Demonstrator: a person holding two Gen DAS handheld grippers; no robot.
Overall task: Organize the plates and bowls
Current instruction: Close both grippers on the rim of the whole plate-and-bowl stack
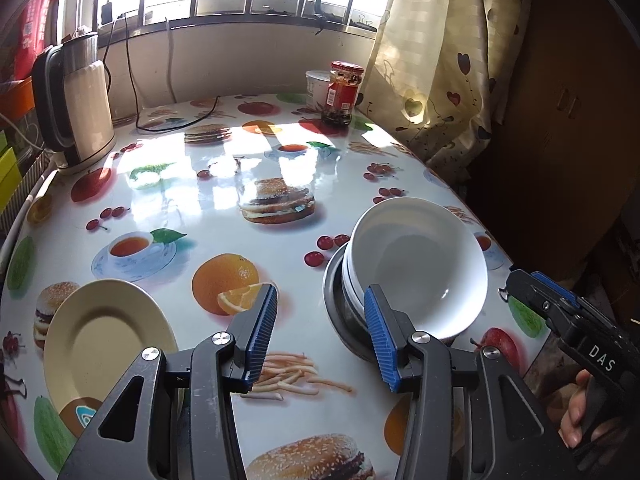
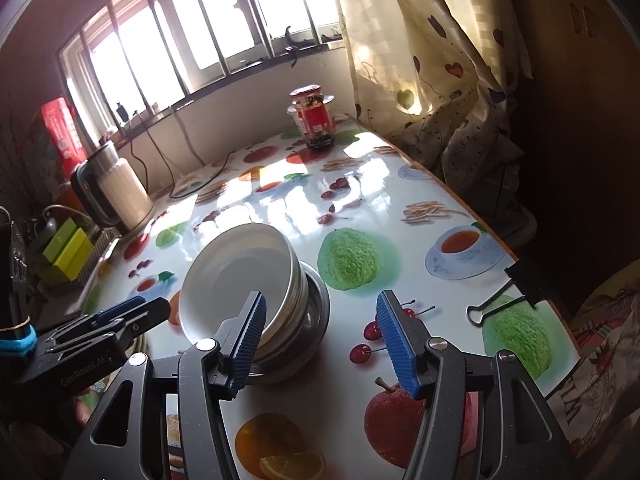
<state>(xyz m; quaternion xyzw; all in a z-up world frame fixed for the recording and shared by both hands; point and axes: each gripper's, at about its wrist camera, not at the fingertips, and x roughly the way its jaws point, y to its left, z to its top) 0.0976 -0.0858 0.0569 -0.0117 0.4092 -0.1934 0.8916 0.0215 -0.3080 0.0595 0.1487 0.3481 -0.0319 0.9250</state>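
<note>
A stack of white bowls sits tilted inside a steel bowl on the table's right side; the stack also shows in the right wrist view. A cream plate lies at the near left. My left gripper is open and empty, its right finger just in front of the steel bowl. My right gripper is open and empty, its left finger close beside the bowl stack. The right gripper also shows at the right edge of the left wrist view.
The table has a glossy fruit-print cover. A kettle stands at the back left with cables. A red-labelled jar and a white tub stand at the back. A binder clip grips the right edge. A curtain hangs at the right.
</note>
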